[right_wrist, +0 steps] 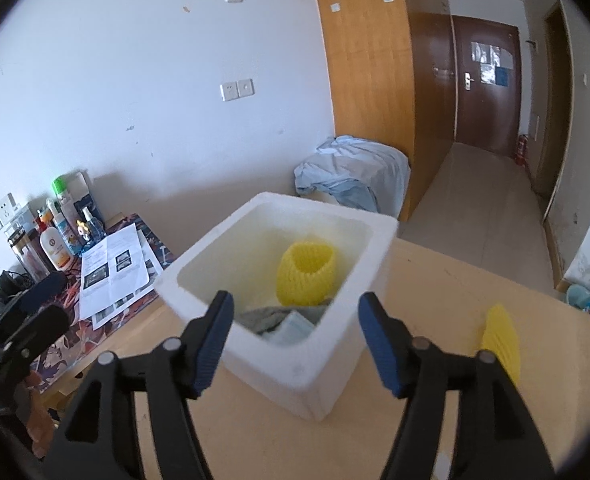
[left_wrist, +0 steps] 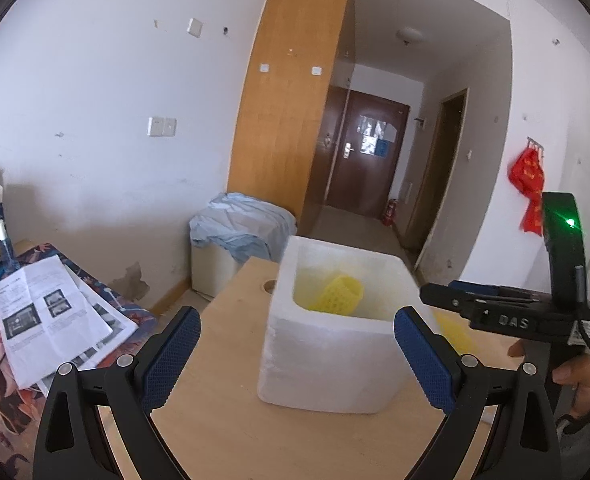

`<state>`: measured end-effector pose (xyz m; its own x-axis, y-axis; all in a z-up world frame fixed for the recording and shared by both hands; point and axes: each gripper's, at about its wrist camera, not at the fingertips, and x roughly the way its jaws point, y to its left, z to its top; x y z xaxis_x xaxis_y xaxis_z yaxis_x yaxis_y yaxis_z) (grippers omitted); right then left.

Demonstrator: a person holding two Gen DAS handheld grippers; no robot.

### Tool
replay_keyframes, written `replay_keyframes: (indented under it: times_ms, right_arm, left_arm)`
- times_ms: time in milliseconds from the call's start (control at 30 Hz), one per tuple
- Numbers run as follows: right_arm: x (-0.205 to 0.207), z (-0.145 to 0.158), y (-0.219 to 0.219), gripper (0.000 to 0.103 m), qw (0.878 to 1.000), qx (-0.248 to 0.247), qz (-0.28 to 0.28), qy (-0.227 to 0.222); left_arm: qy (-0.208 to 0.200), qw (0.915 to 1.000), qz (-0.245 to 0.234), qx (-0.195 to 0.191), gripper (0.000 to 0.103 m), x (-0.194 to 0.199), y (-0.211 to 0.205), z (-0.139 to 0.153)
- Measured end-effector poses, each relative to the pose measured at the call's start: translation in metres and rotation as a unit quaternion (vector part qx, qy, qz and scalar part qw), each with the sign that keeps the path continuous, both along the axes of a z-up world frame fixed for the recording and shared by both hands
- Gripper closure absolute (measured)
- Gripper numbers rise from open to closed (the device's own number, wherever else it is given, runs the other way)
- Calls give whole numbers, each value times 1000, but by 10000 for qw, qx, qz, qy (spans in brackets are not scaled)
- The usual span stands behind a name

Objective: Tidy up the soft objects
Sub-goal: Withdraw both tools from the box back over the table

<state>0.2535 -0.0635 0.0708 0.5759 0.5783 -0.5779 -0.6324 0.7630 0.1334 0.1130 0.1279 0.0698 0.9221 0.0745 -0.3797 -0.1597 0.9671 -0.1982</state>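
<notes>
Sleeve (right_wrist: 499, 336), yellow foam net, lying loose on table (right_wrist: 435, 280) just right of box (right_wrist: 315, 368), still to be put away. Second sleeve (right_wrist: 306, 272) already upright inside box, beside grey cloth (right_wrist: 271, 318) and pale folded cloth (right_wrist: 295, 330) at bottom. In left wrist view, loose sleeve (left_wrist: 455, 332) only a blurred yellow patch behind box (left_wrist: 327, 360) and right finger pad.

Handling, as a guess: very light, soft and springy, open mesh, likely to flatten under pressure and spring back; not fragile, not slippery. Best pinched across middle of tube, both walls squeezed together, so it cannot roll out (a grip at the very edge would probably just stretch the net). Box foam too, light enough to slide if nudged.

Right gripper (right_wrist: 295, 344) spread wide, holding nothing, hovering over near rim of box, loose sleeve just outside its right finger. Left gripper (left_wrist: 297, 360) likewise agape and empty, facing box from nearer table edge, apart from it.

Further out: papers (right_wrist: 113, 272) on patterned mat (right_wrist: 151, 240) to left, bottles (right_wrist: 55, 248) against wall, blue sheet (right_wrist: 355, 176) heaped on stool beyond table.
</notes>
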Motion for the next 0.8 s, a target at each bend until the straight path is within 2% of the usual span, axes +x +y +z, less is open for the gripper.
replay_keyframes:
  times_ms: [167,467,800]
  right_arm:
    - [-23,-1,-22,32,9998,15,-194,56]
    - [-67,0,-57,32,9979,-3,-633,-110]
    - [-102,2,-101,31,9928,3,-1167,-256]
  left_arm:
    - [28,9996,-297,-26,5,-3,-14,-2]
    - [109,9963,-848,-58,5,-16,-47,-9]
    - [108,9886,-1504,-12,5,-31,-92,-9]
